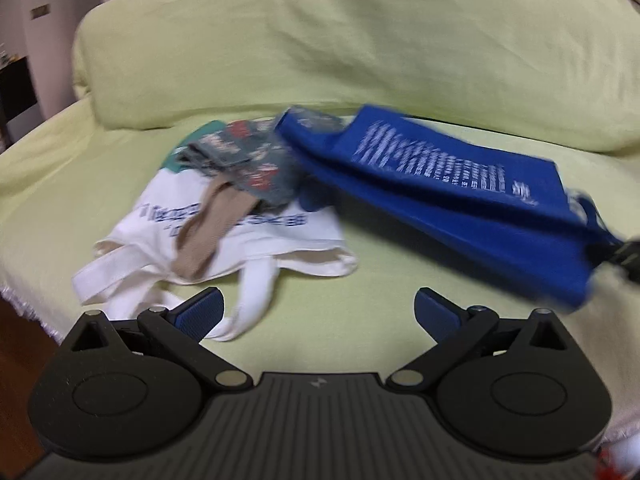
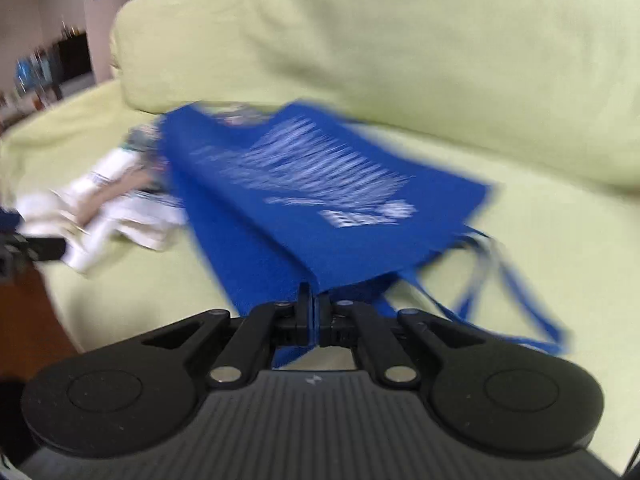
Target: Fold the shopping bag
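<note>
A blue shopping bag [image 2: 304, 200] with white print lies stretched over the green sofa seat, its thin handles [image 2: 500, 288] trailing to the right. My right gripper [image 2: 315, 300] is shut on the bag's near edge, the fabric pinched between its pads. The left wrist view shows the same blue bag [image 1: 460, 184] on the right, blurred, pulled toward the right gripper [image 1: 628, 260] at the frame's edge. My left gripper [image 1: 318, 310] hovers open above the seat with nothing between its fingers, just in front of a white bag's handles [image 1: 256, 292].
A white tote bag [image 1: 224, 248], a beige strap [image 1: 208, 232] and a patterned grey-green bag [image 1: 248, 156] lie heaped left of the blue bag. The sofa's back cushion [image 1: 340, 48] rises behind. The seat's front edge and a wooden floor [image 1: 20, 352] are at lower left.
</note>
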{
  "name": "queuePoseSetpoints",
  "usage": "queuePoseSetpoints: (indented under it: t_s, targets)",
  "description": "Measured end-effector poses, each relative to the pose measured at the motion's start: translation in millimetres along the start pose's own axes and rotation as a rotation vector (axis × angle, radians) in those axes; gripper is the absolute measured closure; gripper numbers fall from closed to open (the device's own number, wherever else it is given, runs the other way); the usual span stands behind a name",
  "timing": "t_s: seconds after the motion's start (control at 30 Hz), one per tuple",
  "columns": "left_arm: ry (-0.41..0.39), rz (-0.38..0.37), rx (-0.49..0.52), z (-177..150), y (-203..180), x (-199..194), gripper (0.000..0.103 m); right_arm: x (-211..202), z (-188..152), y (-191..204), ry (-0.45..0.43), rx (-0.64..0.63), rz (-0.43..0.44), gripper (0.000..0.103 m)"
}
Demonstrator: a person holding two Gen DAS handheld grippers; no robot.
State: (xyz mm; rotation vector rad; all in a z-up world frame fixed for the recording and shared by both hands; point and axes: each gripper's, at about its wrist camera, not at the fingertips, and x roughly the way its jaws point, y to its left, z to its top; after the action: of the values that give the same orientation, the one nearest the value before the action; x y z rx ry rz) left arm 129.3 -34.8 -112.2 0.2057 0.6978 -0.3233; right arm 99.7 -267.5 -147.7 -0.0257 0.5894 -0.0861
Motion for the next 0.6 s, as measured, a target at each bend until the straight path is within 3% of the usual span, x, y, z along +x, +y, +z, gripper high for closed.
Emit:
queuePoseSetpoints:
  t_s: [0.1, 0.2, 0.33, 0.4, 0.47, 0.6]
  targets:
    - [-0.028, -0.065, 0.099, -1, -33, -9, 0.002, -39, -12, -58, -0.002, -0.024, -0.127, 0.099]
    - [-0.072, -0.138, 0.229, -2, -72, -25, 0.002, -66, -33, -94, 0.039, 0.017, -0.159, 0.088]
    - [-0.109, -0.15, 0.406, -6, -110, -33, 0.002, -97, -73, -95, 0.052, 0.096, -0.168, 0.067]
    - [-0.112, -0.1, 0.445, -5, -112, -29, 0.002, -100, -86, -92, 0.06, 0.158, -0.14, 0.066]
    - [-0.088, -0.075, 0.385, 4, -96, -23, 0.002, -102, -94, -94, 0.058, 0.221, -0.1, 0.061]
    - [0.02, -0.084, 0.113, 21, -46, -3, 0.002, -99, -95, -98, 0.03, 0.333, -0.022, 0.045]
